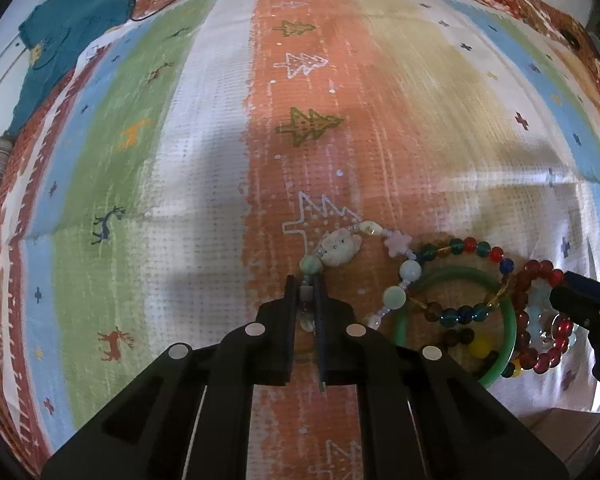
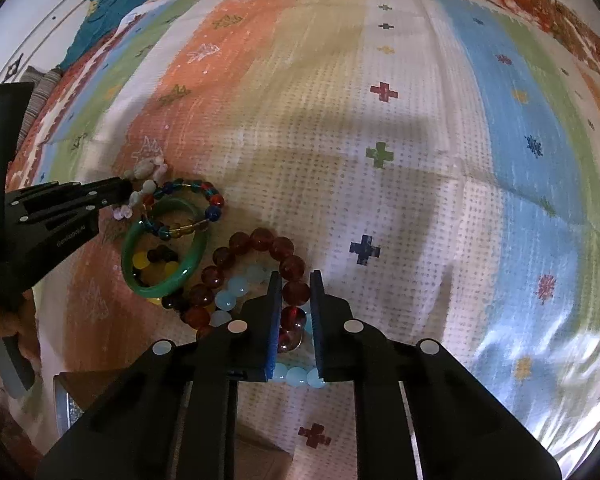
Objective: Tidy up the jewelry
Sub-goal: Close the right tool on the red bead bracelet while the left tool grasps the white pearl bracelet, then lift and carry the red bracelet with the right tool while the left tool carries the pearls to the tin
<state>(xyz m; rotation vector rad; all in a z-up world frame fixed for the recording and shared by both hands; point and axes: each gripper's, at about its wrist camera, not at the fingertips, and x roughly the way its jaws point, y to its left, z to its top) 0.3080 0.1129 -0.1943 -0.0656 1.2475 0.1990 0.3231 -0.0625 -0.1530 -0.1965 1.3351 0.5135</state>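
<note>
On the striped patterned cloth (image 1: 204, 160), tangled bracelets heaped, left gripper (image 1: 306, 292) clenched on the pastel charm-bead bracelet (image 1: 340, 246) at nine o'clock of the green jade bangle (image 2: 164, 248), right gripper (image 2: 295, 296) clenched on the dark-red round-bead bracelet (image 2: 260, 240) at three o'clock, pale-blue bead bracelet (image 2: 236, 286) touching it

Right gripper (image 2: 295, 312) clamped on red bead bracelet (image 2: 260, 276), green bangle (image 2: 162, 256) beside it, left gripper (image 2: 122, 192) at pale beads (image 2: 144, 184), striped cloth (image 2: 420, 160) beneath.

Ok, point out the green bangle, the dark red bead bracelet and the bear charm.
green bangle (image 2: 162, 289): right wrist view, near rim.
dark red bead bracelet (image 2: 281, 248): right wrist view, top bead.
bear charm (image 1: 340, 247): left wrist view, face.
</note>
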